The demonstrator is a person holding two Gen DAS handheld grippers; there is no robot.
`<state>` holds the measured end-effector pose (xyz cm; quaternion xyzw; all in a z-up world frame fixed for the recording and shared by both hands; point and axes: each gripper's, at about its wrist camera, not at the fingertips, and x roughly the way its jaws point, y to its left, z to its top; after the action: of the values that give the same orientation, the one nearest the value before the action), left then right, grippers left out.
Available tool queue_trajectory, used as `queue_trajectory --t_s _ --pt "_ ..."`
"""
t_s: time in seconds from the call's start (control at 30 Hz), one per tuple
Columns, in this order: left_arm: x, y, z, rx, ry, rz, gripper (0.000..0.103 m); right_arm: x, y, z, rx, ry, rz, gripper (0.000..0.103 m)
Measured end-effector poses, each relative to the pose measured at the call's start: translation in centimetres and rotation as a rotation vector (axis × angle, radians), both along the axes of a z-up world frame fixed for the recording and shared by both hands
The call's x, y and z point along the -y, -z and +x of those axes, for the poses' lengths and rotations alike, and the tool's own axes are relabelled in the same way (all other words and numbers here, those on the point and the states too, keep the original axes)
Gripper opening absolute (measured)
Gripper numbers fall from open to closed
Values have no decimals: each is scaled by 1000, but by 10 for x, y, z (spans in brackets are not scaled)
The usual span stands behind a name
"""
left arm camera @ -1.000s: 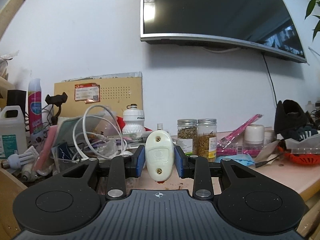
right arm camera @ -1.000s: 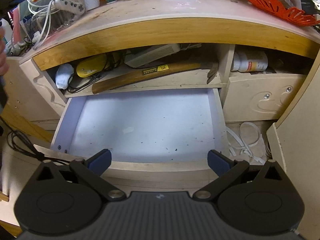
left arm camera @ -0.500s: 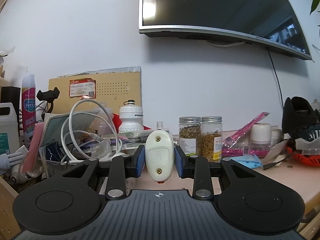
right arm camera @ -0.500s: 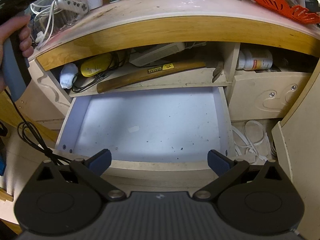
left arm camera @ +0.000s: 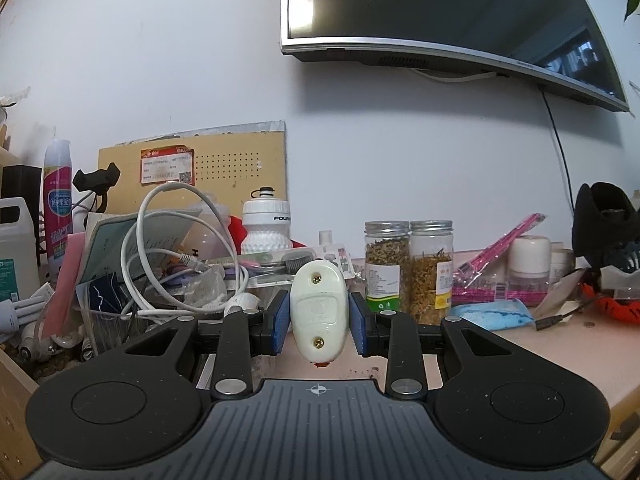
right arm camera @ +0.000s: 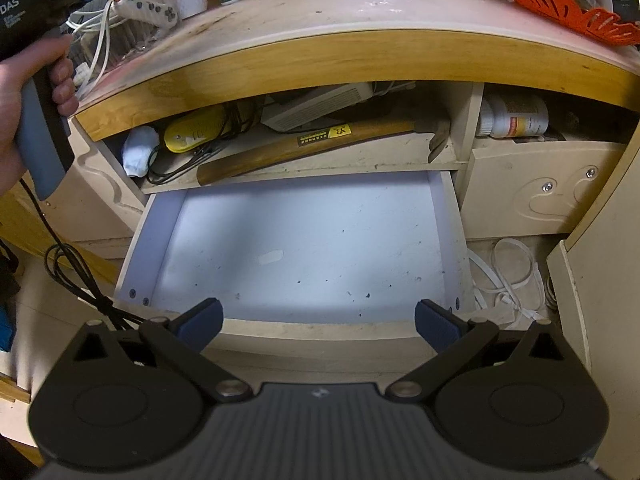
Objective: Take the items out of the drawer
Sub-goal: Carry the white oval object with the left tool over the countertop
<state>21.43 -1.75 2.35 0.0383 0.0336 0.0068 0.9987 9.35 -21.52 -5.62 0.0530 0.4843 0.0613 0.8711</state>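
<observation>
The left gripper [left arm camera: 319,323] points level over a cluttered desk top [left arm camera: 560,344], its blue pads closed tight against the sides of a cream oval plug [left arm camera: 318,316], which stands upright between them. Behind the plug are two glass jars [left arm camera: 408,266], a white bottle [left arm camera: 266,228] and a loop of white cable [left arm camera: 180,248]. The right gripper [right arm camera: 319,320] tilts down over the pulled-out drawer [right arm camera: 448,216], jaws spread wide with nothing between them. Just above the drawer, a shelf holds a wooden-handled hammer [right arm camera: 312,142]. A hand [right arm camera: 24,96] grips the other tool's handle at upper left.
</observation>
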Motion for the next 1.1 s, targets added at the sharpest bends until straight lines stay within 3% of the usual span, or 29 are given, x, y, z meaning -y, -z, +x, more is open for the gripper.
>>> queue_trajectory --t_s 0.63,1.1 --pt "4 4 0 -32 15 10 30 -1 0 0 -7 -2 9 103" --pt "5 10 18 -235 5 22 30 -2 -1 0 -7 -1 9 103"
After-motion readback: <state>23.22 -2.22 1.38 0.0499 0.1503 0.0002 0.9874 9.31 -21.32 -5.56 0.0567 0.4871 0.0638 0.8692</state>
